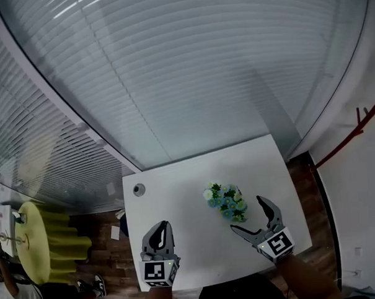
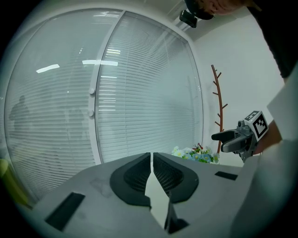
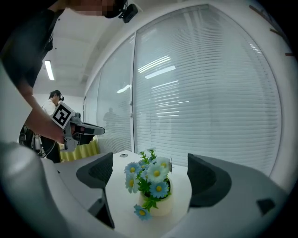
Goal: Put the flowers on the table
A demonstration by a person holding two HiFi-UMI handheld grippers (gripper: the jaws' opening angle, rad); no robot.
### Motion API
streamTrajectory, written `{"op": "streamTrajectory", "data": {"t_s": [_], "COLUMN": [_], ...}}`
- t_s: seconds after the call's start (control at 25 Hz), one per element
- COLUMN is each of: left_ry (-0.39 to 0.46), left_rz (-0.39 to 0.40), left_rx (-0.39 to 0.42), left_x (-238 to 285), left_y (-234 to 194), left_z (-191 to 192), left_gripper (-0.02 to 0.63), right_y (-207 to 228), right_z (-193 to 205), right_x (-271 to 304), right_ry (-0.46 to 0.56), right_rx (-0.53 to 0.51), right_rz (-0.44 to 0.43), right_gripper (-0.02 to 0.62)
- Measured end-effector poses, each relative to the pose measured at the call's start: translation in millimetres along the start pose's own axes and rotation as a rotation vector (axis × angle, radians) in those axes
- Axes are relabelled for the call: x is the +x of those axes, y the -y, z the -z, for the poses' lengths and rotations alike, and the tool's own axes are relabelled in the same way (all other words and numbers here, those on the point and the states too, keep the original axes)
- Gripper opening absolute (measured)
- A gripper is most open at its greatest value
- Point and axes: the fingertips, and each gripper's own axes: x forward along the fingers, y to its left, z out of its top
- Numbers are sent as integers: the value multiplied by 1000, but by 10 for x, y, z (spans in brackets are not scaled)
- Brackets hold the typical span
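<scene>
A small pot of blue and white flowers (image 1: 226,202) stands upright on the white table (image 1: 177,208), right of its middle. In the right gripper view the flowers (image 3: 150,179) sit in a cream pot between and just beyond the wide-apart jaws, touching neither. My right gripper (image 1: 251,218) is open, just right of the pot and a little nearer to me. My left gripper (image 1: 159,235) is shut and holds nothing, over the table's front left part. From the left gripper view the flowers (image 2: 195,155) show far off, with the right gripper (image 2: 222,141) beside them.
A round grey cable port (image 1: 138,190) sits in the table's far left corner. Glass walls with blinds (image 1: 172,72) stand behind the table. A yellow-green covered table (image 1: 46,242) is at the left, a red-brown coat stand (image 1: 354,132) at the right.
</scene>
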Motion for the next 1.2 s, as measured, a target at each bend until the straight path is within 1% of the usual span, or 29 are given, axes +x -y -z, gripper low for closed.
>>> {"op": "streamTrajectory", "data": {"t_s": [0.32,0.56,0.76,0.92,1.12,1.2], "left_ry": [35,68,74,82,86,90], "left_rz": [-26,-54,-60,-58,-60,-63], "left_rx": [20,25,29,35,40,42], "left_x": [-125,-208,-305,-318,-294,-327], "left_y": [-59,-92,-114,-135,-202,-185], "left_z": [-306,-507,-603,-671,-733,-777], "left_gripper": [21,21,21,20,21,20], "right_y": [200,362,389,445,483,483], "right_z": [-333,-615,-901,-1047,-1093,-1100], "right_x": [-138,-295,-384,-373,-299,-313], "right_ry": [50,112,173,176,148,146], "right_rx": [3,10,-20,-37,-47,-33], "right_rz": [35,98,98,99,95,89], "right_gripper": [485,485,484,483,483,483]}}
